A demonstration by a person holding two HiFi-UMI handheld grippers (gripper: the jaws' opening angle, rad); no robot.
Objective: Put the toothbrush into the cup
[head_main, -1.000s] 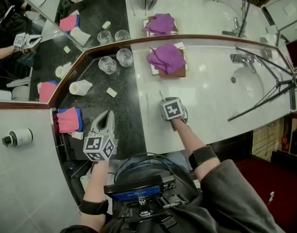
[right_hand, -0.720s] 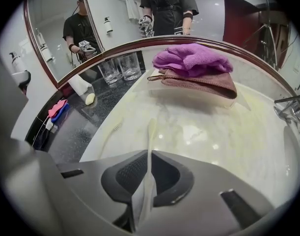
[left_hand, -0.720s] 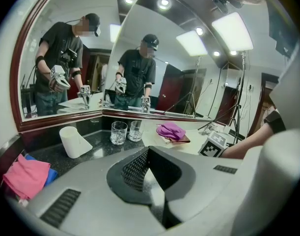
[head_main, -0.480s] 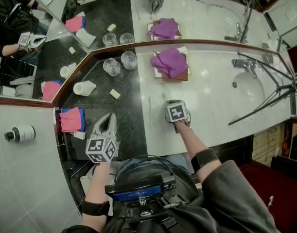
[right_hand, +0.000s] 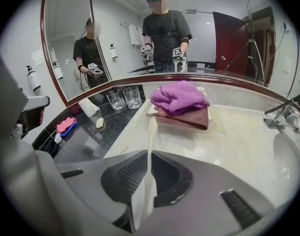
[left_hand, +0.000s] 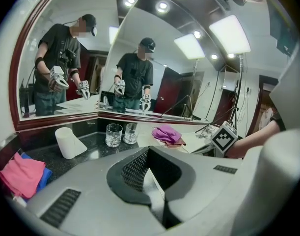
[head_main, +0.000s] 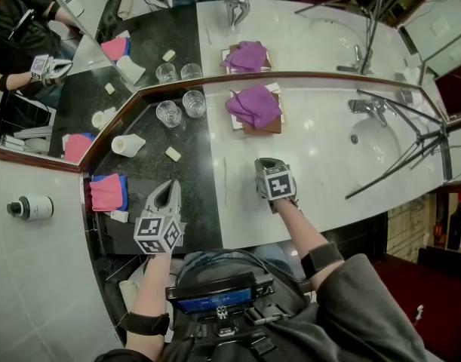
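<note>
- Right gripper (right_hand: 149,181), mid-frame in the head view above the pale marble counter (head_main: 321,149): its jaws have just been closing and pinch a white toothbrush (right_hand: 150,132) by the handle, bristle end pointing away.
- Left gripper (left_hand: 150,181), lower left: jaws together, nothing between them.
- White cup (head_main: 127,143) lies tipped on the black counter (head_main: 192,172) at left, with two glass tumblers (head_main: 193,102) above it.

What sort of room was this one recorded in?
Most likely a bathroom, possibly a hotel's. A marble vanity counter holds a sink basin with a faucet, a large wall mirror runs behind it, and a soap dispenser hangs on the tiled wall.
</note>
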